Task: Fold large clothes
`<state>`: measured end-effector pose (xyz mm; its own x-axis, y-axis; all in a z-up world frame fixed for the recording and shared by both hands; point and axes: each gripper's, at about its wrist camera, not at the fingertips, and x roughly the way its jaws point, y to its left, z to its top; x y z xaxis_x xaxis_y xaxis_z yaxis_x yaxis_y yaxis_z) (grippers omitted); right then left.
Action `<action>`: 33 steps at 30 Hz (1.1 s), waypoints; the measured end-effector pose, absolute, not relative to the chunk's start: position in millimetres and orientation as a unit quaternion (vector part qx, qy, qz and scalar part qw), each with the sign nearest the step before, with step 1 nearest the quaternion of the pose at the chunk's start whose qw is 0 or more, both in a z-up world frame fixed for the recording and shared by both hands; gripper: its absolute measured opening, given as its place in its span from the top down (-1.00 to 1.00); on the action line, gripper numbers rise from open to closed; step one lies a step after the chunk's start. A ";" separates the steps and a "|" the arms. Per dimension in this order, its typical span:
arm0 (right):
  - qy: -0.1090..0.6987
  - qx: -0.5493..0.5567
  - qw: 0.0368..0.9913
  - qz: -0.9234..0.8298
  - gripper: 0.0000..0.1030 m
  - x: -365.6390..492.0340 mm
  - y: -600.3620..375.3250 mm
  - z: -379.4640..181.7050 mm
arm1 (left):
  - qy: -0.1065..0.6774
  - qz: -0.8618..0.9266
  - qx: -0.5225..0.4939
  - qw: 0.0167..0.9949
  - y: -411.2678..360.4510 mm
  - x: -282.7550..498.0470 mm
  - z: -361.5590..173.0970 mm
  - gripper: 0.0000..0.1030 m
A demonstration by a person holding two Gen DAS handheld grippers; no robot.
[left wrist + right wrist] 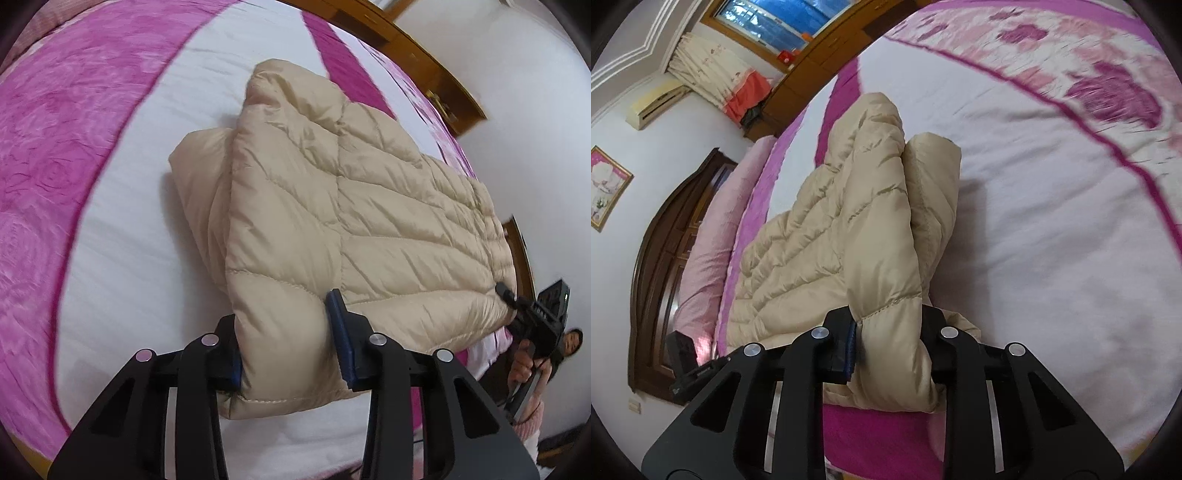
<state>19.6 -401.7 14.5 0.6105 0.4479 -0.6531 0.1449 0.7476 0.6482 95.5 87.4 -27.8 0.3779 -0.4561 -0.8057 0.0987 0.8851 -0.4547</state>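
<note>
- Gripping a near corner of the puffy beige quilted jacket (332,206), the left gripper (291,343) has its blue-padded black fingers (340,332) pressed into the bunched fabric from both sides.
- The right gripper (890,343) likewise pinches the jacket's other near corner, a thick fold of stitched hem squeezed between its pads (851,347).
- Seen from the left wrist, the right gripper (508,299) bites the far corner of the same edge, with a person's hand (521,363) on its handle.
- The jacket lies folded into a thick rectangle on the white bedspread with magenta rose-patterned borders (122,236), one rolled layer sticking out at its far side.
- Beyond the bed, a row of pale pink pillows (709,251) rests against a dark wooden headboard (657,258).
- Farther off, a framed picture (607,186) and a cream air conditioner (655,101) hang on the white wall.
</note>
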 end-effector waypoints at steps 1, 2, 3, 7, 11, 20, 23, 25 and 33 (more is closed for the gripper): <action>0.432 0.342 0.831 0.084 0.53 12.5 -409.4 17.9 | 0.533 -0.177 -0.163 0.811 81.0 94.4 -26.7 0.27; 0.432 0.340 0.832 0.079 0.53 8.6 -413.6 20.4 | 0.536 -0.186 -0.157 0.809 72.8 91.7 -25.4 0.27; 0.432 0.337 0.833 0.072 0.53 0.8 -421.4 23.0 | 0.538 -0.191 -0.153 0.806 67.3 91.2 -24.5 0.26; 0.442 0.335 0.830 0.049 0.53 -19.0 -435.5 20.0 | 0.549 -0.209 -0.128 0.799 41.6 91.5 -22.4 0.18; 0.446 0.343 0.825 0.049 0.33 -25.7 -442.6 9.6 | 0.546 -0.190 -0.085 0.811 31.2 95.5 -13.2 0.07; 0.431 0.338 0.836 0.019 -0.44 -30.3 -454.5 13.3 | 0.515 -0.166 -0.052 0.839 49.7 78.4 31.5 0.06; 0.435 0.345 0.832 0.015 -0.50 -28.8 -460.7 8.4 | 0.510 -0.186 -0.040 0.839 37.3 80.6 41.1 0.02; 0.440 0.350 0.827 0.024 -0.51 -27.0 -461.0 4.9 | 0.510 -0.196 -0.028 0.837 22.0 83.9 42.5 -0.01; 0.464 0.346 0.814 0.050 -0.52 -20.8 -454.9 -11.8 | 0.512 -0.254 0.003 0.820 -43.3 85.9 37.8 -0.02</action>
<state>-20.8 -454.9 -11.8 0.5653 0.4013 -0.7207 0.2394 0.7563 0.6089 85.9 -43.3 37.8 0.3461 -0.4132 -0.8423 0.4199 0.8711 -0.2548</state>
